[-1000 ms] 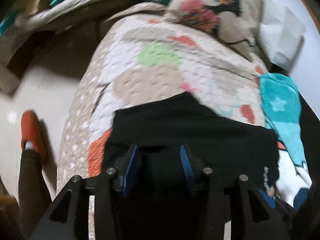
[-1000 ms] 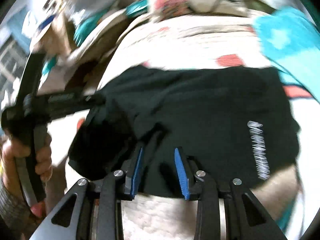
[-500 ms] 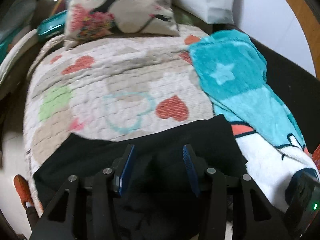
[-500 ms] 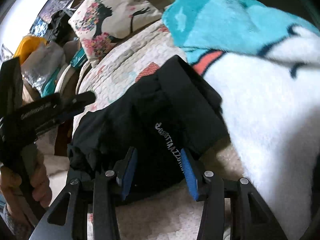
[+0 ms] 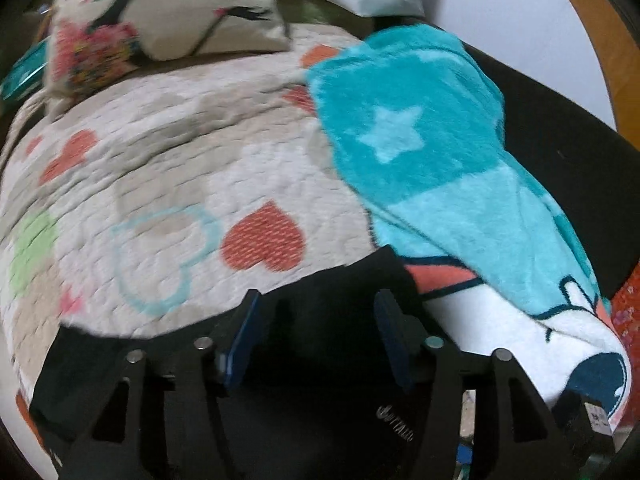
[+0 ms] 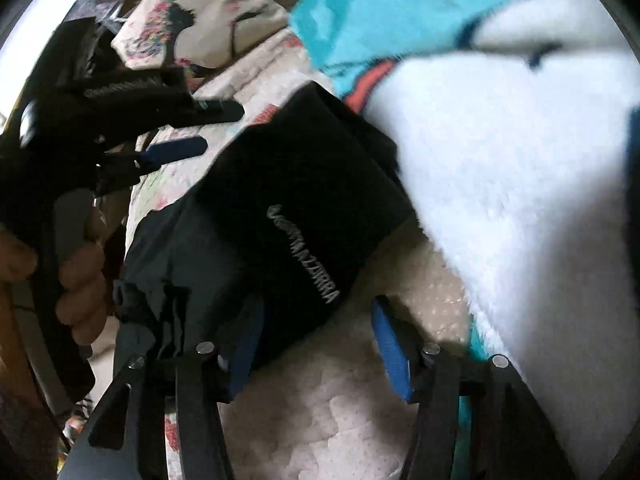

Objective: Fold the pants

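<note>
Pants point(image 6: 280, 216), black and partly folded, are seen lying on a quilted bedspread point(image 5: 180, 168) printed with hearts, near its front edge. In the right wrist view, going from left to right, a hand point(image 6: 76, 280) is seen at the far left, wrapped around the handle of the left gripper point(image 6: 200, 128). Its two fingers, one black and one blue-padded, are held apart above the bedspread, and nothing is gripped between them. Just to the right of it the pants are spread, bunched and creased at their left end and flat at their right end, where a line of pale lettering is stitched. A fluffy blanket point(image 6: 500, 160) in turquoise, orange and white is piled against the right side of the pants.

At the bottom of that view the right gripper point(image 6: 316, 344) is shown with its blue pads wide apart. The left pad is placed over the lower edge of the pants and the right pad over bare bedspread; no cloth is pinched.

In the left wrist view a patterned cushion point(image 5: 160, 16) is set at the upper left, the bedspread fills the middle, and the blanket is draped on the right. The pants are seen as a black band along the bottom, under the open left gripper.
</note>
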